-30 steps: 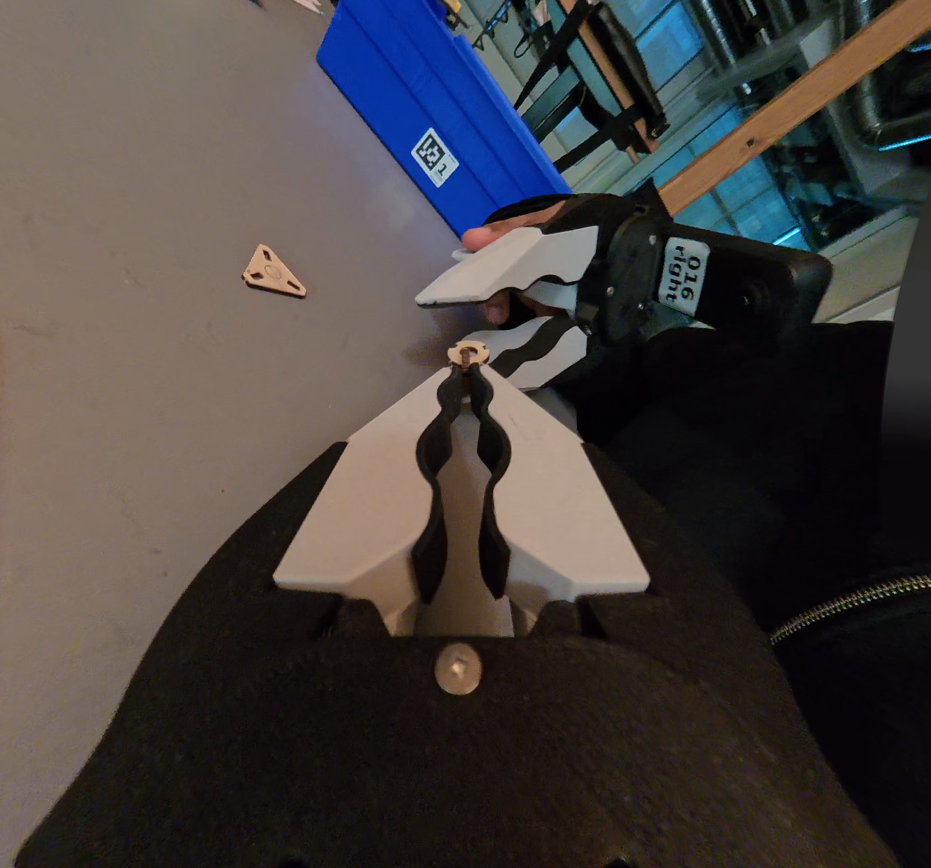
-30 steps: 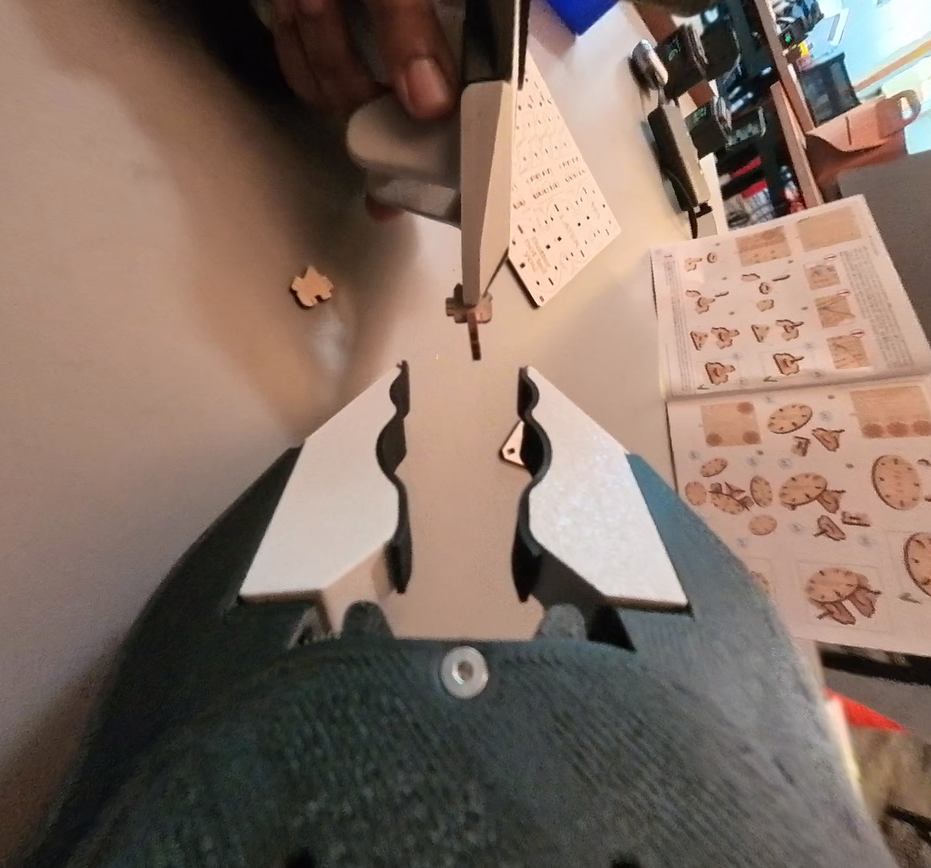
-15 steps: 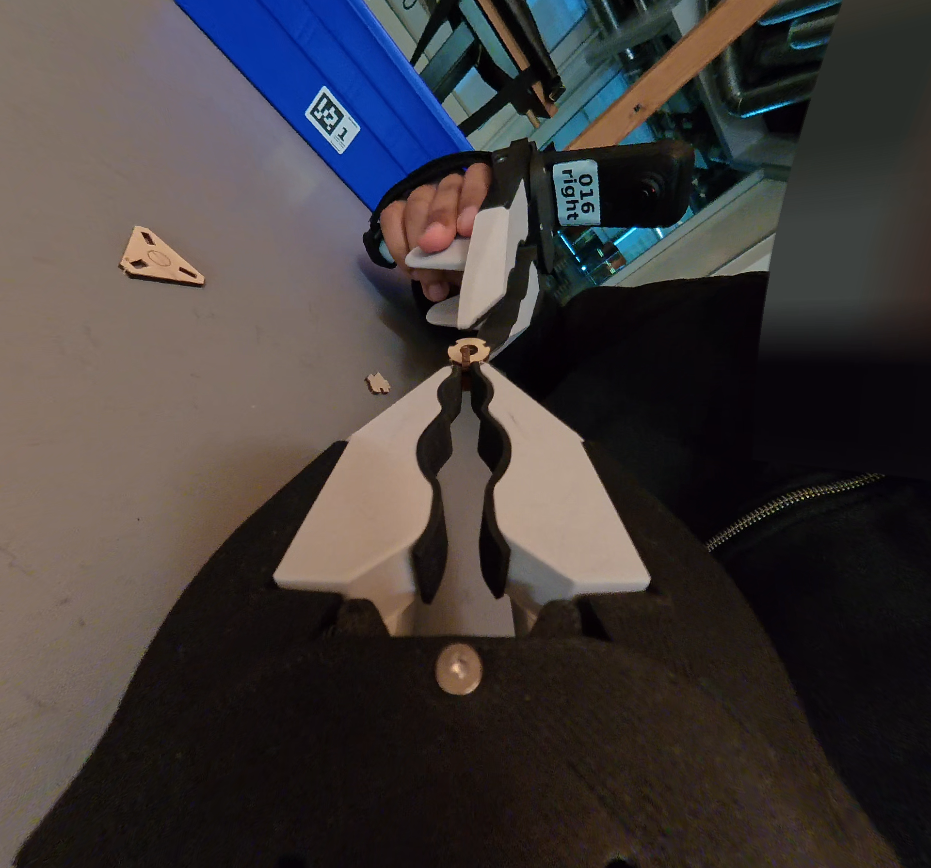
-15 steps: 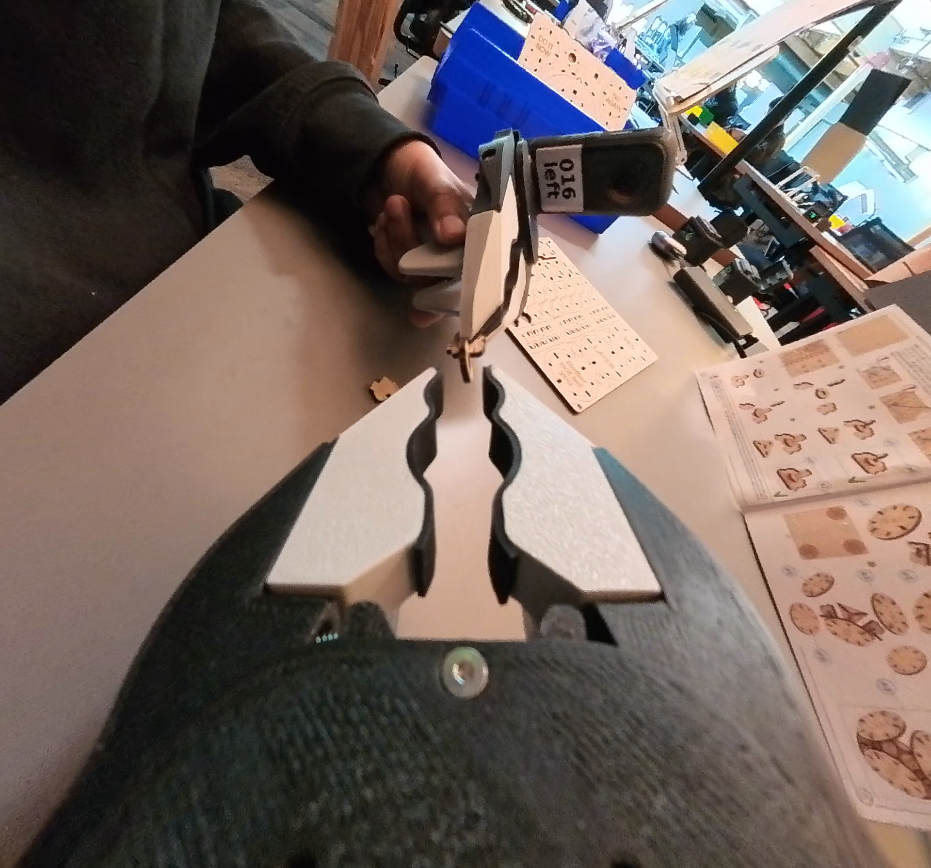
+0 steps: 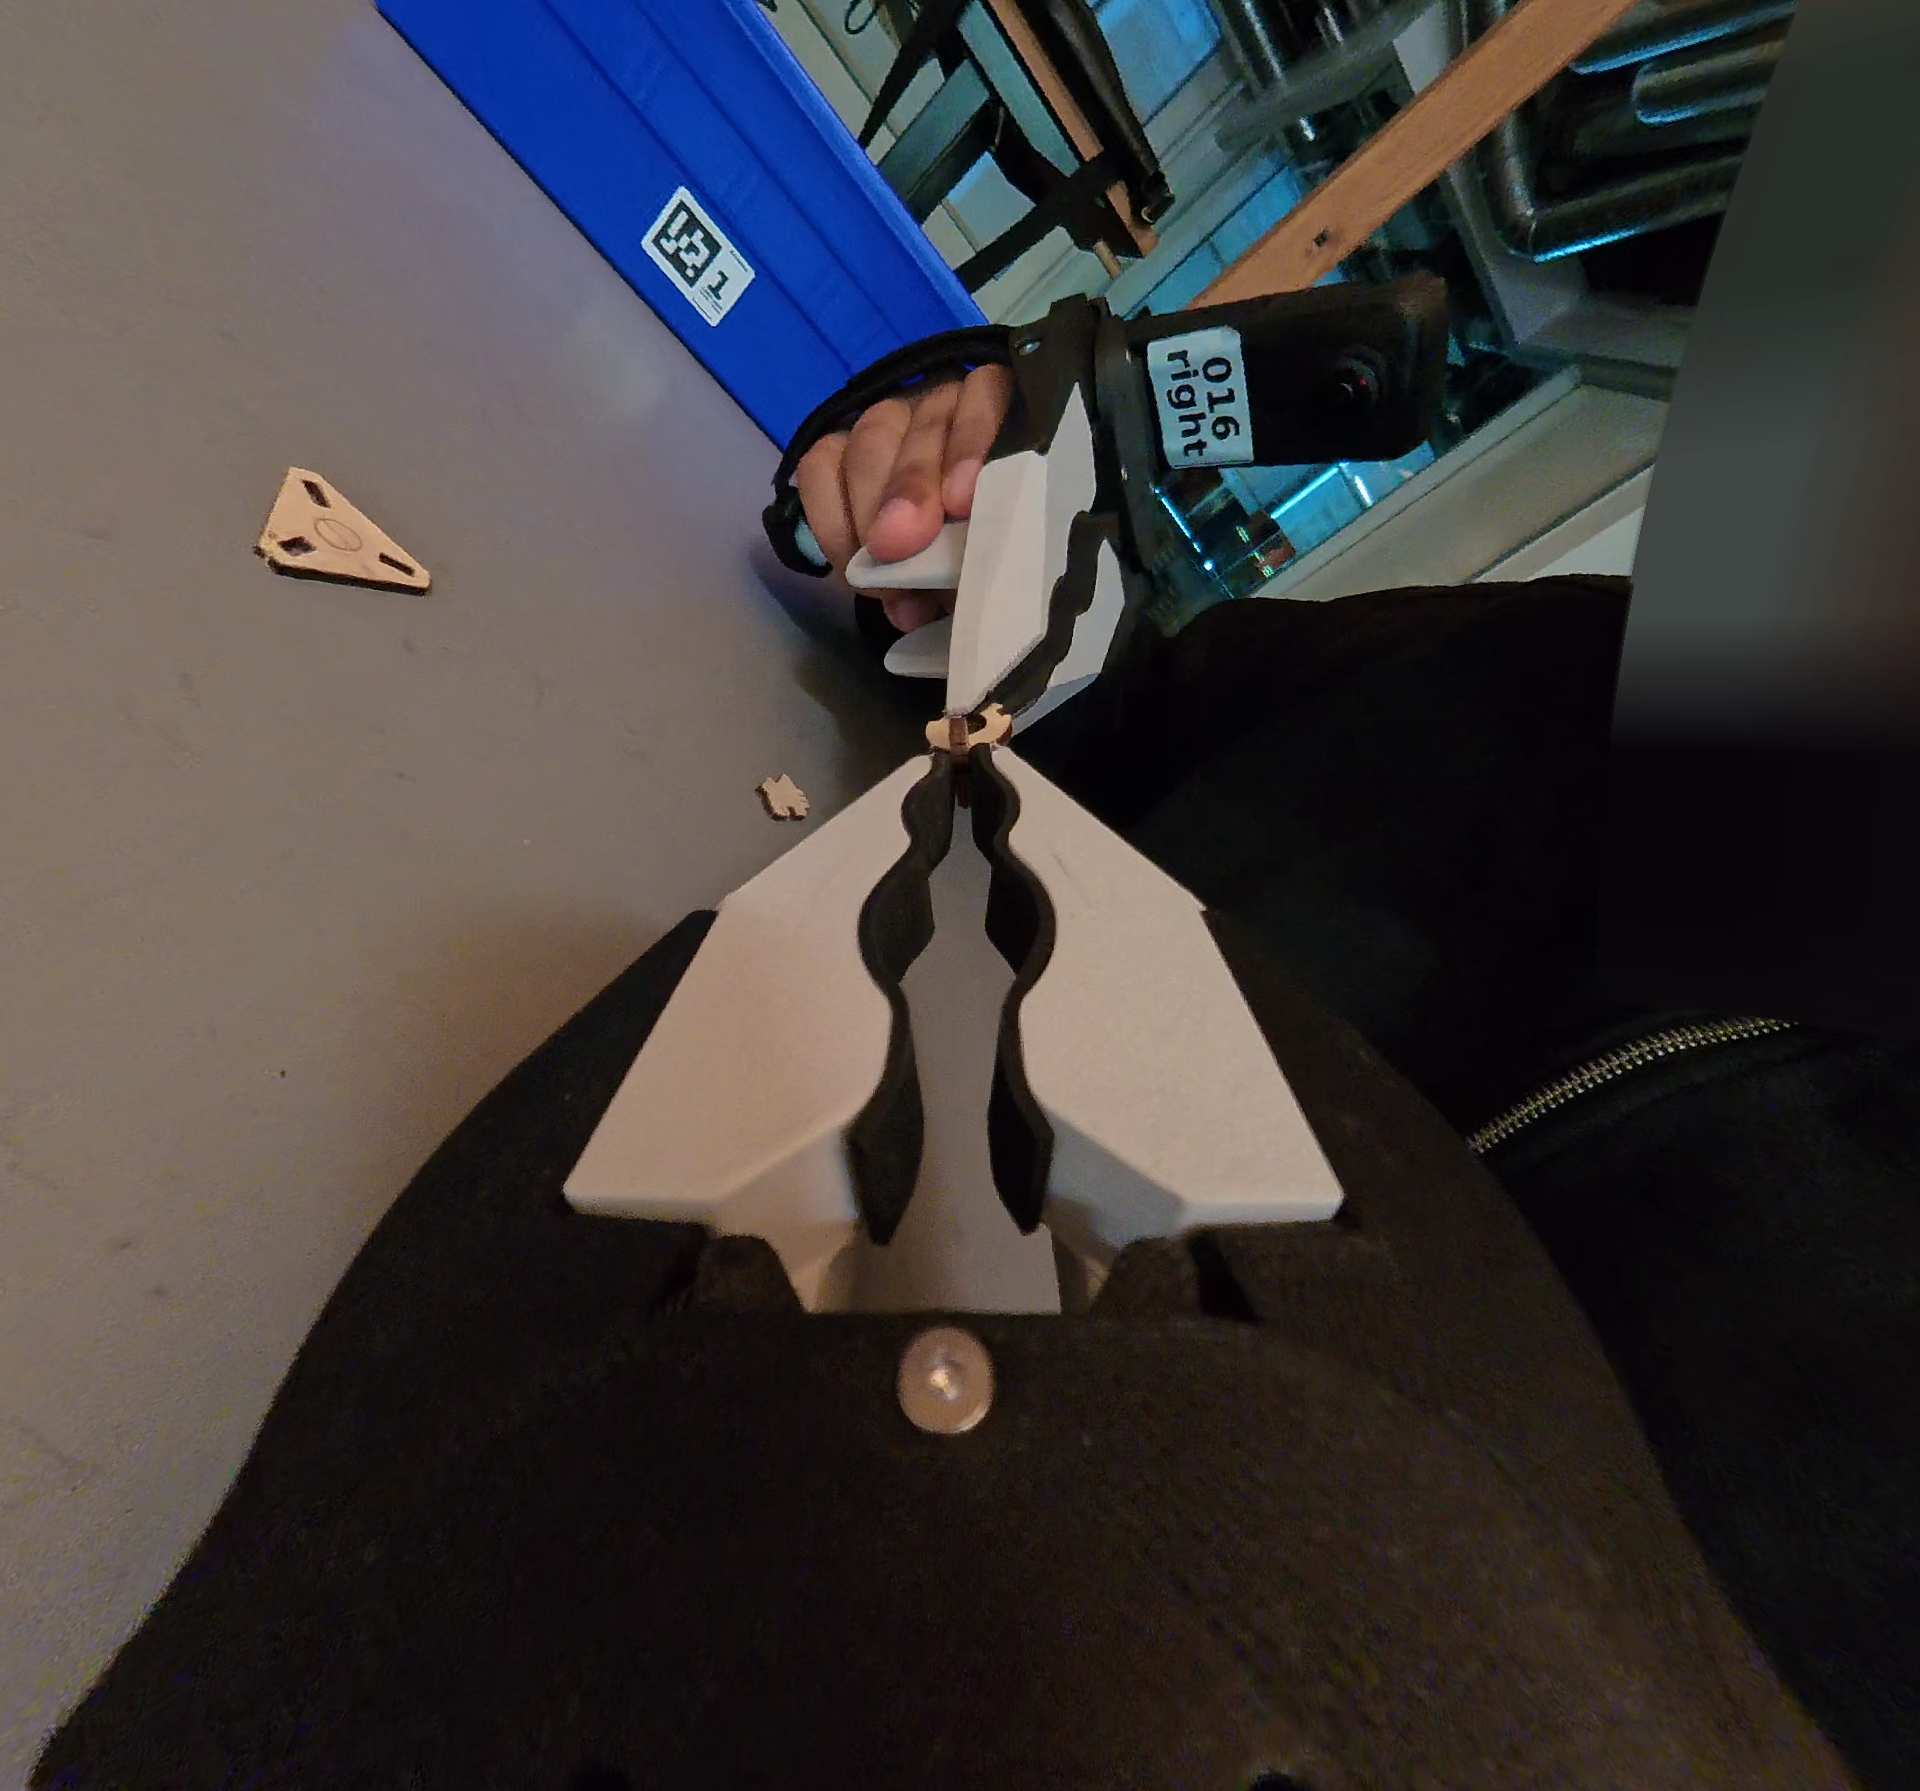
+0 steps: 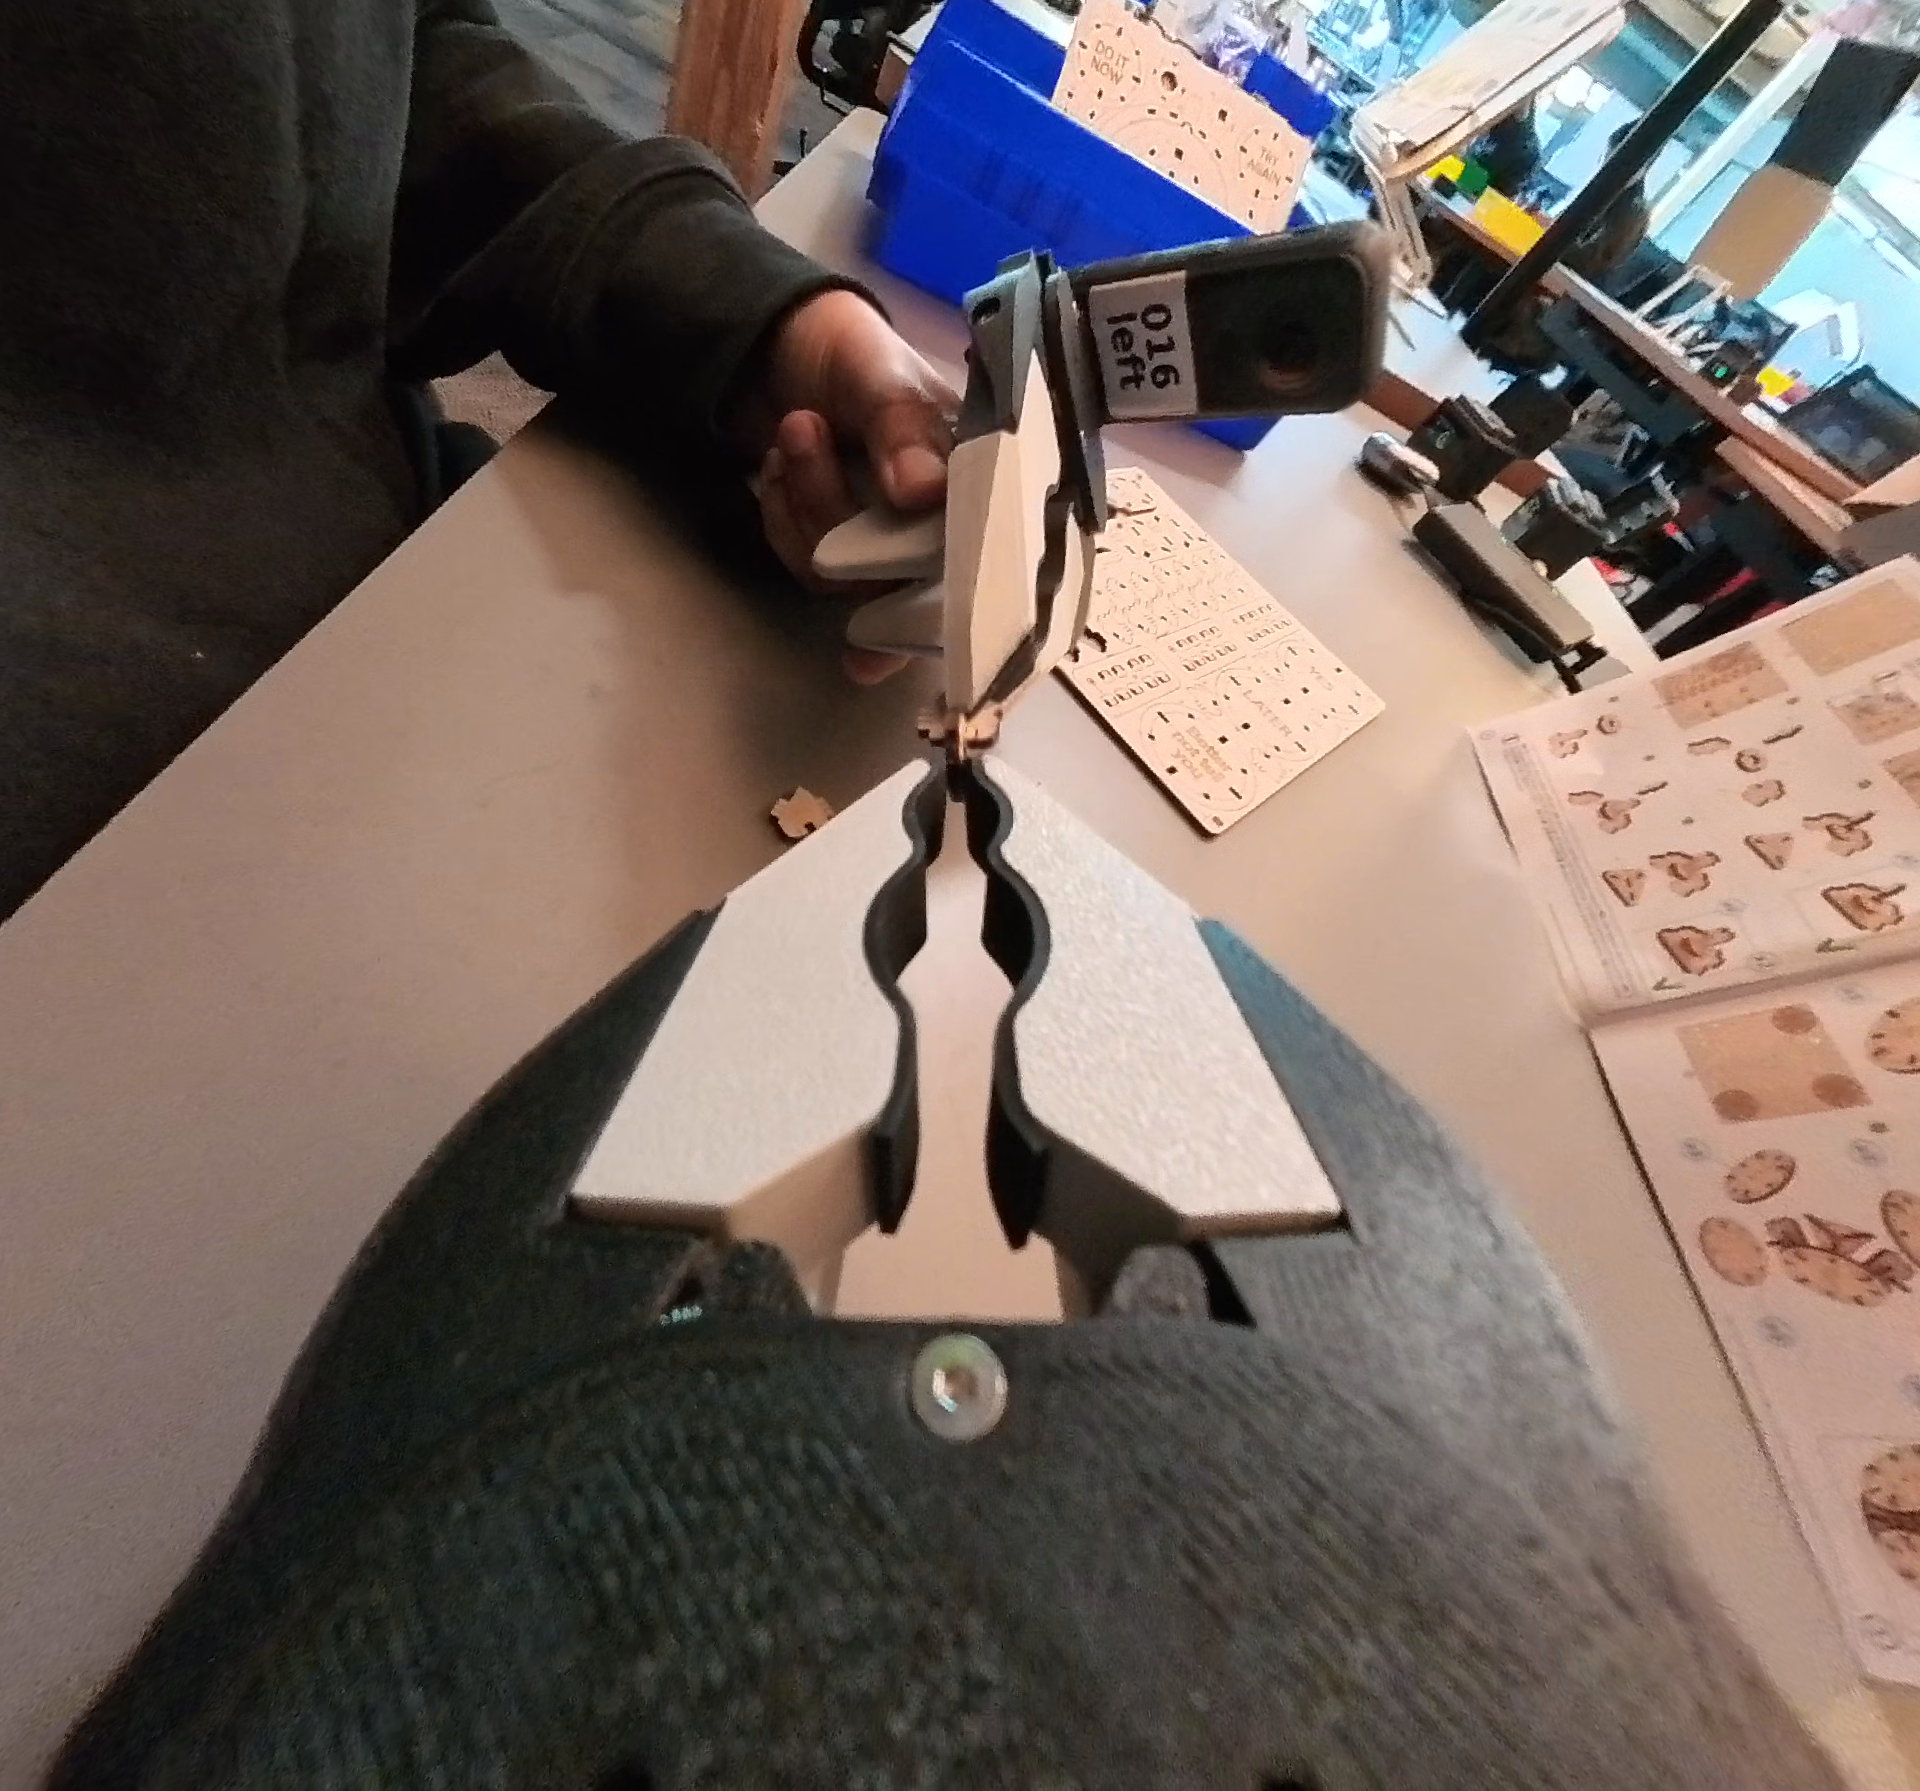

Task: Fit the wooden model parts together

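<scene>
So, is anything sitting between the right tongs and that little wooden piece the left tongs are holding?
Nothing visible. The right tongs are closed on the small wooden piece itself, tip to tip with the left tongs. The loose wooden bit lies on the table, off to one side.

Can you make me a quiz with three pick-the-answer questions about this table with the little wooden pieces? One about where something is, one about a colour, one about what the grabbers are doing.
1. Where is the triangular wooden piece?
A. flat on the table
B. in the bin
C. on the booklet

2. What colour is the bin?
A. red
B. blue
C. green

3. How do the two grippers stand?
A. both wide open
B. one open
C. both closed, tips meeting at the small wooden assembly

Answers: 1 A, it lies alone on the grey table. 2 B, plainly blue. 3 C, left gripper and right gripper both pinch it.
</scene>
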